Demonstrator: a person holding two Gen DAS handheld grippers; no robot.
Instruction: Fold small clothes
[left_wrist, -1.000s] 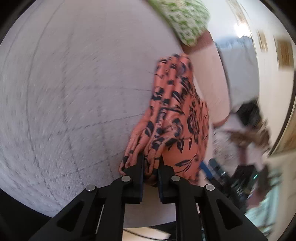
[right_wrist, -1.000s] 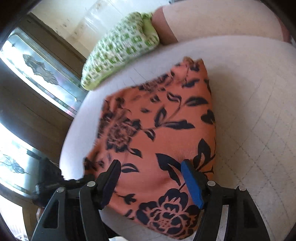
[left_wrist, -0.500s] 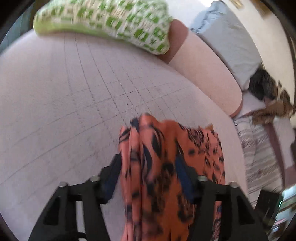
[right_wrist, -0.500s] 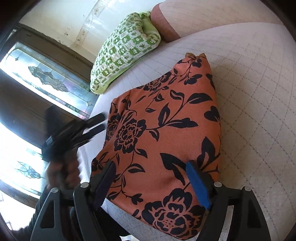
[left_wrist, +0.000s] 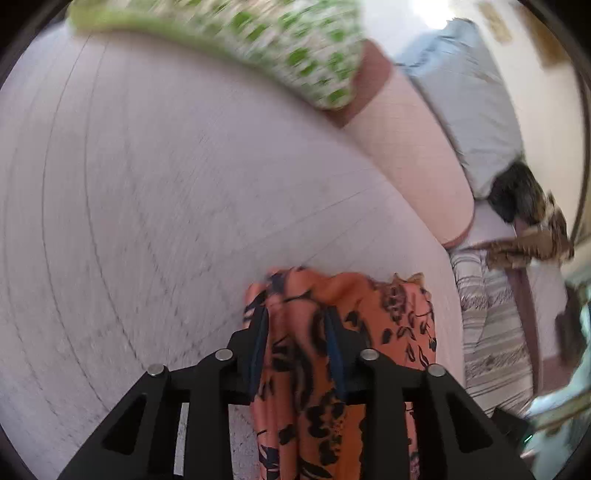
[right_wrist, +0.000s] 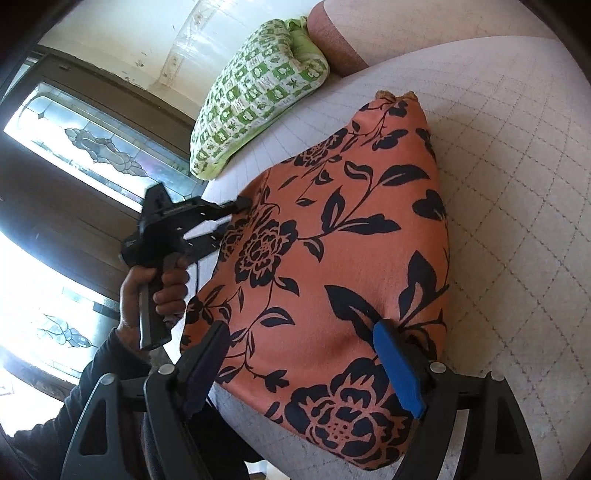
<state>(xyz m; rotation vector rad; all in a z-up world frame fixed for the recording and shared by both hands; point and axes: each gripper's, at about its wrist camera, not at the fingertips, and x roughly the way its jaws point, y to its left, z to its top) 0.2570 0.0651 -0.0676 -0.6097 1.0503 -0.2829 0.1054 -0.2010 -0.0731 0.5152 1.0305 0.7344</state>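
Orange fabric printed with black roses and leaves made up the small garment (right_wrist: 332, 258), which was spread flat on the near part of a quilted, pale lilac mattress (right_wrist: 517, 192), one edge reaching the mattress's side. At that edge a bunched fold of the garment (left_wrist: 295, 332) was seen between the blue pads of the left gripper (left_wrist: 297, 328); its jaws were closing, and whether the pads pressed the cloth could not be told through the blur. The left gripper (right_wrist: 231, 214) was carried by a hand (right_wrist: 155, 291) in a dark sleeve. The right gripper (right_wrist: 306, 354) was held over the garment's near end with its fingers spread wide and nothing pinched; its blue pad (right_wrist: 397, 369) lay just above the cloth.

A green-and-white patterned pillow (right_wrist: 258, 92) lay at the mattress's far end, well apart from the garment, and beside it a pinkish bolster (left_wrist: 406, 158) ran along the edge. Beyond the bolster, a grey cushion (left_wrist: 461, 110) and striped bedding (left_wrist: 487, 332) were seen, with something dark and furry (left_wrist: 517, 192) too blurred to be named. A dark wooden door with leaded glass panes (right_wrist: 92, 147) stood behind the hand, below a cream wall (right_wrist: 129, 33).
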